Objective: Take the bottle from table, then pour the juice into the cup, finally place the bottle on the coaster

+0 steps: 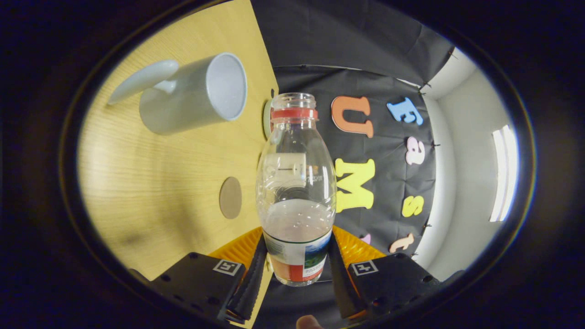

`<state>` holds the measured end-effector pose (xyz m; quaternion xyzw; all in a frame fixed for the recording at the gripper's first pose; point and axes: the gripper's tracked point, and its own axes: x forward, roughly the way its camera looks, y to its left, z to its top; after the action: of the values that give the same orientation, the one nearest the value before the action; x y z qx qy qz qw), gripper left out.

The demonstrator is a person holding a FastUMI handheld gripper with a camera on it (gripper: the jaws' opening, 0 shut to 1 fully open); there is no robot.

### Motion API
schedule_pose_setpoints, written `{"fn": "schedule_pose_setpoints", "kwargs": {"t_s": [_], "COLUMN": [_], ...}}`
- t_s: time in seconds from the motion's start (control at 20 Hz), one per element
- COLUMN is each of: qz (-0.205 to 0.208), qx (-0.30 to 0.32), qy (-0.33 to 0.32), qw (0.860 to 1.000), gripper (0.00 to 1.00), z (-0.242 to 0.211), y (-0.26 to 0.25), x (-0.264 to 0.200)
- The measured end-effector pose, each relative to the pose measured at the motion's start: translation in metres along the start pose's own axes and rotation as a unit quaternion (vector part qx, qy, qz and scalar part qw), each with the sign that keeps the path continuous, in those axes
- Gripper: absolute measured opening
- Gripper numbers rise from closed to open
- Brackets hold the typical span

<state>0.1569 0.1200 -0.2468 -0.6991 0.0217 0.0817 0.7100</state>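
My gripper (pixel 295 269) is shut on the clear plastic bottle (pixel 296 183), both black fingers (pixel 249 278) pressing its labelled lower part. The bottle has no cap, a red ring sits at its neck, and the view is rolled sideways, so the bottle is tilted over. Pale liquid lies in the half nearest the fingers. A white cup (pixel 194 93) with a handle stands on the wooden table (pixel 151 183), beyond the fingers and to one side of the bottle's mouth. A round brown coaster (pixel 230 197) lies flat on the table beside the bottle's body.
A small pale round object (pixel 267 119) sits at the table's edge, partly hidden behind the bottle's neck. The black cloth wall (pixel 347 55) hangs behind the table, with a white wall (pixel 470 155) and a bright window strip beyond it.
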Motion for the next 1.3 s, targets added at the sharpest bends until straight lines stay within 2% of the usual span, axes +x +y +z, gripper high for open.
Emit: {"fn": "schedule_pose_setpoints", "kwargs": {"t_s": [1.3], "qz": [-0.019], "qx": [-0.091], "qy": [-0.006], "qw": [0.996], "gripper": [0.72], "z": [0.009], "y": [-0.027], "x": [-0.003]}}
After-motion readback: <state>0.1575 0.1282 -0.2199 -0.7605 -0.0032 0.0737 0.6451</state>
